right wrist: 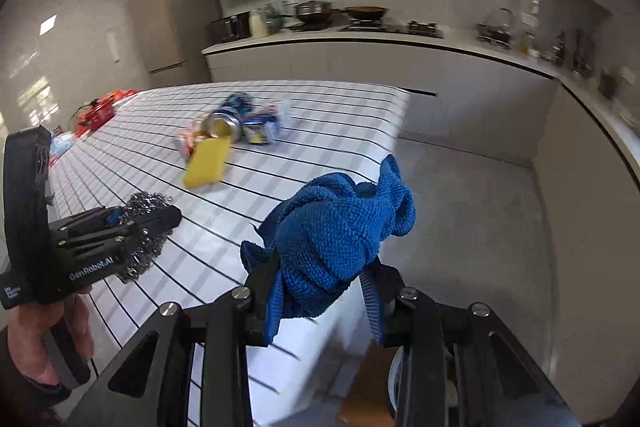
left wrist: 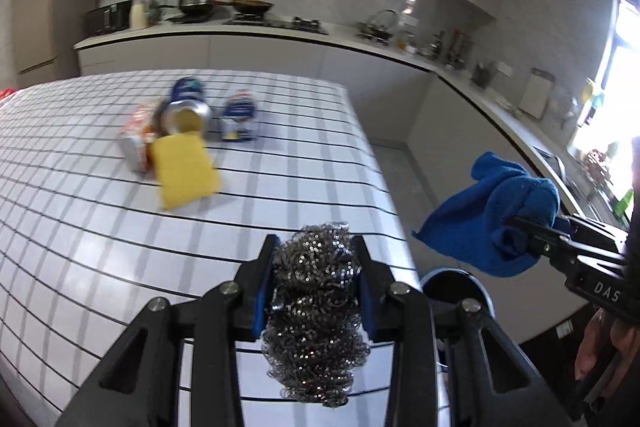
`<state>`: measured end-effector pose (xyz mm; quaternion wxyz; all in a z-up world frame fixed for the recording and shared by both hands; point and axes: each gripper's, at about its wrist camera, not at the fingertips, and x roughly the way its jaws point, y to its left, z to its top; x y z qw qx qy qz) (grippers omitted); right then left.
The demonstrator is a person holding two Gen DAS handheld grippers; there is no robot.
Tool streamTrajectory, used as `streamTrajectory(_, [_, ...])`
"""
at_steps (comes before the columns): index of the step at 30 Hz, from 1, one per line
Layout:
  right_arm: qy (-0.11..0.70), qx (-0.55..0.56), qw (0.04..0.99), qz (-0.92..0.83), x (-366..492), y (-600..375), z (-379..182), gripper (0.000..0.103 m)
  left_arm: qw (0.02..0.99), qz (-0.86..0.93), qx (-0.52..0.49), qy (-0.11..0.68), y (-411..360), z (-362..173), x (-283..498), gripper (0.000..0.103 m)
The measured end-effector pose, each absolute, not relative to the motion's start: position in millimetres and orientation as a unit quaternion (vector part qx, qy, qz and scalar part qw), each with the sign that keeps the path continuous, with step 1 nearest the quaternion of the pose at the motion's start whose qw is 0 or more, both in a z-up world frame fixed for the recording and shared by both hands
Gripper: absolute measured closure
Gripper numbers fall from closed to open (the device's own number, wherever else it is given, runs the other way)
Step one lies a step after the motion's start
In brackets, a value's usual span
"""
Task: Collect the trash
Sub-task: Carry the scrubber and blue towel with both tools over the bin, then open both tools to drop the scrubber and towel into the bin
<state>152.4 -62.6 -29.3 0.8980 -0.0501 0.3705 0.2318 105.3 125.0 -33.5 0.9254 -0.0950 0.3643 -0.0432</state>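
Above the tabletop (left wrist: 100, 247) edge | left hand-held gripper (left wrist: 316, 251) clamps steel-wool scourer (left wrist: 316, 307), long axis along fingers | right hand-held gripper (right wrist: 324, 267) pinches bunched blue cloth (right wrist: 340, 227), drooping forward

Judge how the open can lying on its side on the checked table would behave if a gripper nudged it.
The can lies on its side, so it would probably roll. It looks empty, so likely light. The yellow sponge at its mouth might block it that way.
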Motion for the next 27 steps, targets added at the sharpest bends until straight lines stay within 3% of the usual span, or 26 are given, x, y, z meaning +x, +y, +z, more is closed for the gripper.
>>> streamTrajectory(11, [0.392, -0.022, 0.907, 0.152, 119.8, -187.2, -42.3, 0.067, 0.912, -0.138, -0.066, 0.38, 2.0, -42.9, 109.8, 0.066])
streamTrajectory(27, [0.454, -0.05, 0.872, 0.178, 126.0, -286.9, -117.6, 0.067, 0.874, -0.166, -0.051, 0.454, -117.4, -122.6, 139.5, 0.066])
